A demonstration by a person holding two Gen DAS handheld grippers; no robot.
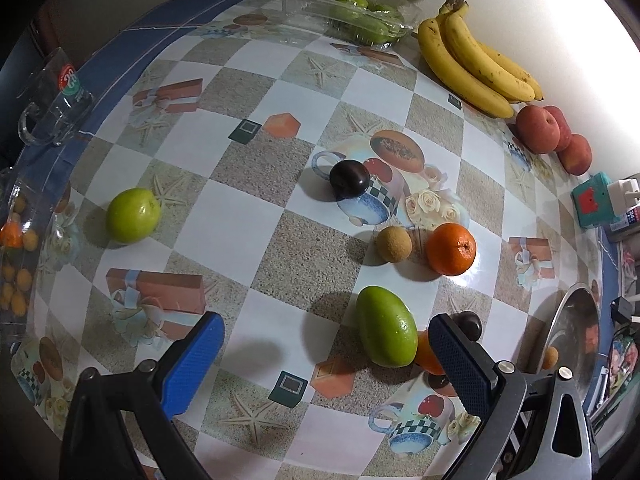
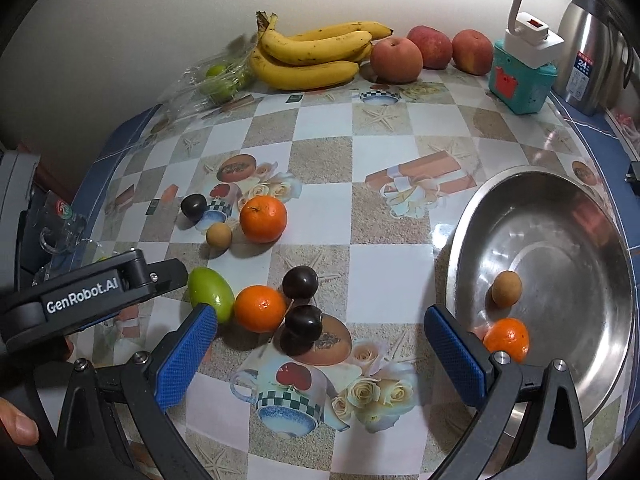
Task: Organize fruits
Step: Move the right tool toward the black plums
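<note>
A pale wall (image 2: 120, 20) backs the far edge of the table (image 2: 392, 264), whose surface is a glossy checked oilcloth of white and sand squares printed with starfish, gift boxes, cups and roses, with a blue border along the left and right edges. At the right edge sits a large steel bowl (image 2: 568, 216) holding a small orange (image 2: 507, 339) and a tan round fruit (image 2: 506, 288). In the far right corner stands a steel kettle (image 2: 588, 48), with a teal box (image 2: 520, 80) just beside it carrying a white plug adapter (image 2: 534, 38).

Along the far edge, against the wall, lie a bunch of bananas (image 2: 316, 54), three peaches (image 2: 396, 59) beside them, and towards the far left corner a clear plastic box (image 1: 352, 12) of green fruit. A glass mug (image 1: 52, 100) stands at the left edge.

Loose fruit is spread over the middle of the surface: a green mango (image 2: 211, 294) touching an orange (image 2: 260, 308), two dark plums (image 2: 301, 282) just beside that orange, and farther back another orange (image 2: 263, 219), a tan fruit (image 2: 219, 235) and a third plum (image 2: 194, 207). A green apple (image 1: 133, 215) lies alone nearer the left edge.

The left gripper (image 1: 328, 354) hangs above the near part of the surface, blue pads spread wide and holding nothing, with the mango between them towards the right pad. The right gripper (image 2: 320, 348) also stands wide apart and empty, its right pad in front of the bowl's rim. A thumb (image 2: 18, 426) shows at the near left corner of the right wrist view
</note>
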